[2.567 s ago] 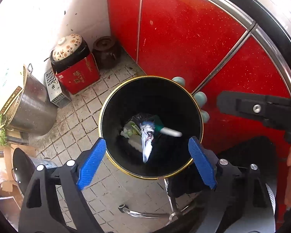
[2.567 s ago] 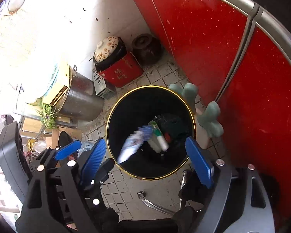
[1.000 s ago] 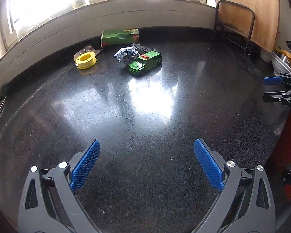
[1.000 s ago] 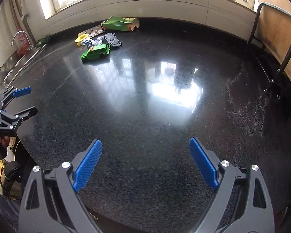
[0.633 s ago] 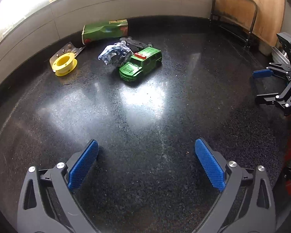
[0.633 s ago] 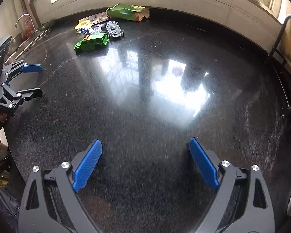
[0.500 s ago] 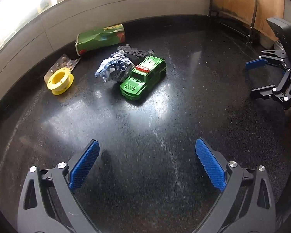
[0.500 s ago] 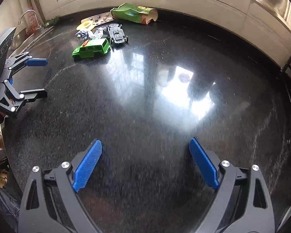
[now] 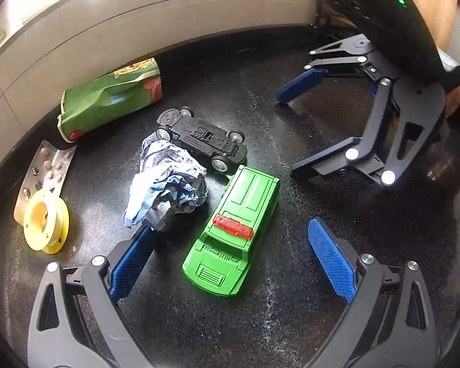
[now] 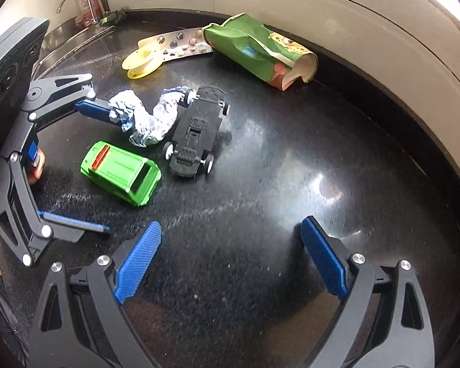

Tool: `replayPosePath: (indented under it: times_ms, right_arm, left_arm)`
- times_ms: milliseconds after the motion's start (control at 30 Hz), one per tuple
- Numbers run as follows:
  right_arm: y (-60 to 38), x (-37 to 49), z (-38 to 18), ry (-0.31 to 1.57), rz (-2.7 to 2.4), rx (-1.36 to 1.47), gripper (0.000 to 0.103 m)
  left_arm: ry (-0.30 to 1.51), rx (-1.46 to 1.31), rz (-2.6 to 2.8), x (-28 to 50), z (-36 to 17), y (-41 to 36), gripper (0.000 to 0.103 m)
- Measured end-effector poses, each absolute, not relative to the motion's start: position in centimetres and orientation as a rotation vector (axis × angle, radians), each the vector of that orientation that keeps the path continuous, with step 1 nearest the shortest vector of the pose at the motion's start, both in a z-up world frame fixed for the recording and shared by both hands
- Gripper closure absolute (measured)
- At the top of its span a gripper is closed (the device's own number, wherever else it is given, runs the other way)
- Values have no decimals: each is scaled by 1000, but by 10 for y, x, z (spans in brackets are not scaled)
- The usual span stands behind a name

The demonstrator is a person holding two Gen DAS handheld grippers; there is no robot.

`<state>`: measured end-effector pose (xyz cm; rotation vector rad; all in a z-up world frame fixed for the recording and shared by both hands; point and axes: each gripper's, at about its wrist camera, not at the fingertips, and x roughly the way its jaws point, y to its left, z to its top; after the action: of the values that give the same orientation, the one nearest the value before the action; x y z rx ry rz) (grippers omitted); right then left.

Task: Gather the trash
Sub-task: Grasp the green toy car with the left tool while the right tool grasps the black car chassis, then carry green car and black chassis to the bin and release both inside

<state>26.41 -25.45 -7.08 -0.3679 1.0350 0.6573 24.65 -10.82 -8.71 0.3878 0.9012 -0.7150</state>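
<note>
Crumpled paper, green carton, prob. pill blister left near table's back edge; both tongs gaping, empty.

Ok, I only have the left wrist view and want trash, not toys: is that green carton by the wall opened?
Observer: Yes. From the right wrist view the green carton is crushed, and its right end gapes open.
Operator: Does my gripper touch the crumpled paper?
Observer: The left gripper is open, and its far finger appears to reach the edge of the crumpled paper.
Operator: Is the other gripper holding anything?
Observer: No. The right gripper is open, with only bare counter between its fingers.
</note>
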Motion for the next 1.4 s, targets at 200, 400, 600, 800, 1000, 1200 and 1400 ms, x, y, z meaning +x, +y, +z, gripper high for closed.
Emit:
replayPosePath:
  times_ms: [200,400,600,800,1000,1200,1400]
  right_arm:
    - [-237,278,-72,1017,696,-384,11]
    - [-218,287,-73,1007,689,-373,11]
    - [-203,294,-70,993,667,-354,32]
    - [-209,277,-65,978,601,-310,67]
    - [-235,216,-53,928,451,-294,67]
    - [-257,140,-22,872,347,-205,68]
    - [-259,73,2,792,349,-118,68]
  left_arm:
    - [889,391,-722,234,-82,-108,41]
    - [898,388,-683,218,-80,-100,71]
    - [898,350,-627,189,-83,-75,71]
    - [910,283,-498,176,-81,-54,71]
    - [891,244,-371,158,-71,-47,72]
    - [897,145,-287,127,-50,-29,72]
    - [886,64,-210,79,-37,-1,72]
